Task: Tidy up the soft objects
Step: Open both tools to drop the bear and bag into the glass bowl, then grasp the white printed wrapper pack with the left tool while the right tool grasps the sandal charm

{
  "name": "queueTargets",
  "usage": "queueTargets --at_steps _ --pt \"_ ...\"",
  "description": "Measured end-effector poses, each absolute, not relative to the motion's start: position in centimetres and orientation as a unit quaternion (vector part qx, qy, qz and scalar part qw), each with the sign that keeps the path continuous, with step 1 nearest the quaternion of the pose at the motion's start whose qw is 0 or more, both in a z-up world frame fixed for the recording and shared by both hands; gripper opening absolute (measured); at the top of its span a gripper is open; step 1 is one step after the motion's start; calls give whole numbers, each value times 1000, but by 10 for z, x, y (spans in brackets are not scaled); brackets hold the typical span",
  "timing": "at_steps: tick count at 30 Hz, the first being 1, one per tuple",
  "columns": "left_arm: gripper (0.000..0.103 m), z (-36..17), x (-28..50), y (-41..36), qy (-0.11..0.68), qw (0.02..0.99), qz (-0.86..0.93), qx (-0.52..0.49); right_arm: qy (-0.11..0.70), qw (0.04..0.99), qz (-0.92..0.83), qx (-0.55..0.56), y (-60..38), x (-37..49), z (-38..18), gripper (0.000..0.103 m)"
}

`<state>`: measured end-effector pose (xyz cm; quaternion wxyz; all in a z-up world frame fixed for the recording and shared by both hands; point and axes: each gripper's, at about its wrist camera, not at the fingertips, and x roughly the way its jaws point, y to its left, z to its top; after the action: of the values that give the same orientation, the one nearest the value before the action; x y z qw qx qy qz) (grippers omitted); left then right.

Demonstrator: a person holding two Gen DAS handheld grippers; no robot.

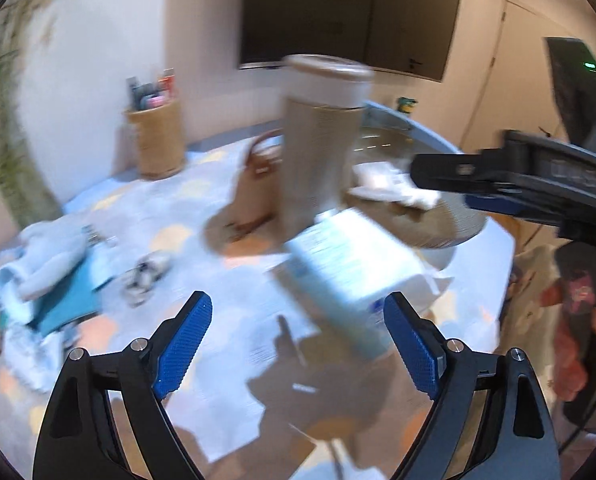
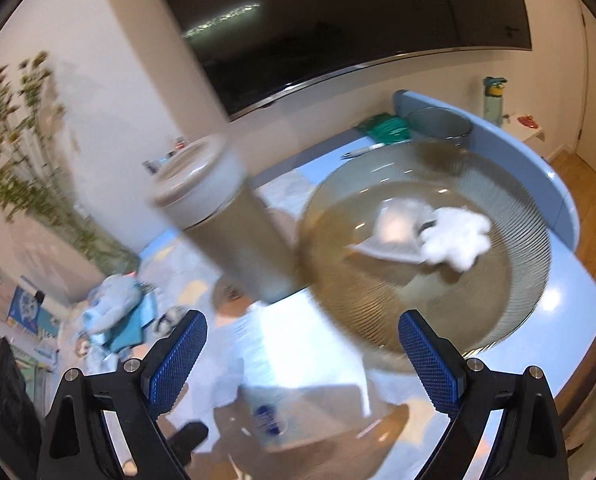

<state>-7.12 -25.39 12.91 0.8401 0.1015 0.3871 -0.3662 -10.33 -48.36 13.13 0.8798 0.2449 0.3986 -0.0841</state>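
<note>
Both views are motion-blurred. A large ribbed glass bowl (image 2: 478,292) sits on the round blue table and holds a white fluffy soft thing (image 2: 458,242) and a pale packet (image 2: 394,232). My right gripper (image 2: 302,360) is open and empty above the bowl's near rim; it also shows at the right of the left wrist view (image 1: 438,172). My left gripper (image 1: 298,344) is open and empty over a pale tissue pack (image 1: 350,264). A heap of light blue cloth (image 1: 46,264) and a small grey-white soft item (image 1: 146,276) lie at the left.
A tall beige cylinder (image 1: 318,140) stands mid-table beside a brown handbag (image 1: 254,184). A wicker holder (image 1: 158,140) with tubes stands at the back left. A dark screen (image 1: 346,12) hangs on the wall. A small glass bowl (image 2: 438,124), green packet and pen lie behind the big bowl.
</note>
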Motion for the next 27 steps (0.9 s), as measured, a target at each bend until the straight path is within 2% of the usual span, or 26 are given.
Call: queueTargets --at_steps 13,20,27 --pt "87 100 -4 -100 404 876 -256 66 398 892 19 211 -362 -62 140 97" --pt "87 77 31 -41 406 883 -230 46 394 895 66 199 -315 -10 109 97" --pt "87 57 45 -32 408 872 -259 79 407 901 70 133 -287 36 67 97"
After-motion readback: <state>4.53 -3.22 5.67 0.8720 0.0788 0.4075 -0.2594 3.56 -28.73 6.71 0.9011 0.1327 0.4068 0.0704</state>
